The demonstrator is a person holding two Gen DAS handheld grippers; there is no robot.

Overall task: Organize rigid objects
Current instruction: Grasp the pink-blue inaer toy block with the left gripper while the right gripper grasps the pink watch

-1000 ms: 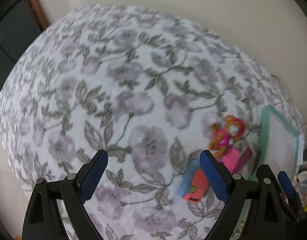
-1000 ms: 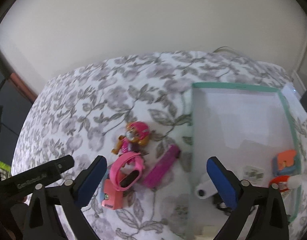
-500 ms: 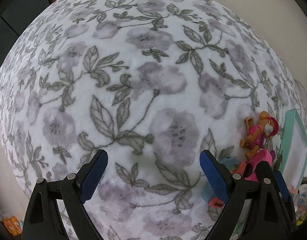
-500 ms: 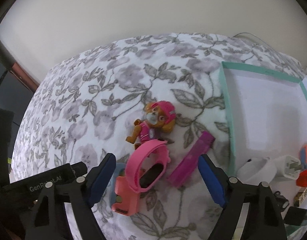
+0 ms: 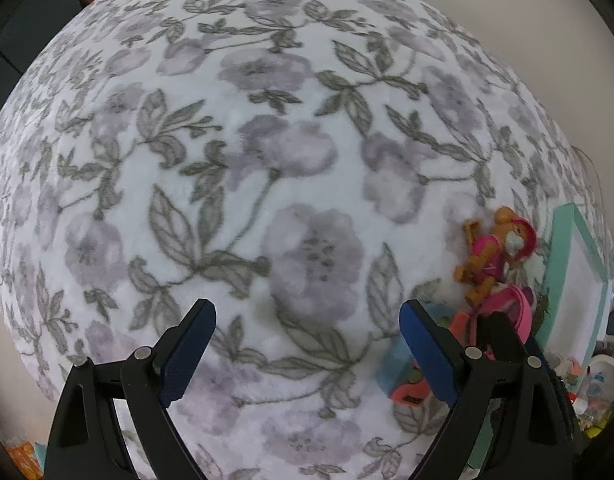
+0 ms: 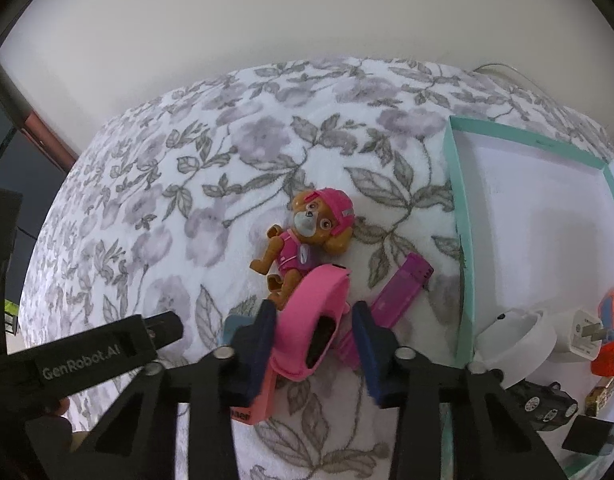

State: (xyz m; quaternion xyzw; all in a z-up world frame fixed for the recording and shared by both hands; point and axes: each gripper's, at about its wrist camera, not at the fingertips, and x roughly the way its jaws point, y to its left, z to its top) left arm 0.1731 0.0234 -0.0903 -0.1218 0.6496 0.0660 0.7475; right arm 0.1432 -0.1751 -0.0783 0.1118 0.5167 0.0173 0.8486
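The right tongs (image 6: 313, 338) had just been closing and their blue pads sat snug against both sides of the pink wristband watch (image 6: 313, 312), which lay on the floral blanket (image 6: 187, 200) just below the toy pup figure (image 6: 307, 236) and beside the purple stick (image 6: 399, 294). Over on the other side, the left tongs (image 5: 307, 344) hung wide open above bare blanket, gripping nothing. The teal-rimmed box (image 6: 459, 216) lay to the right, with a white plug (image 6: 515, 340) and an orange item (image 6: 611, 328) inside.
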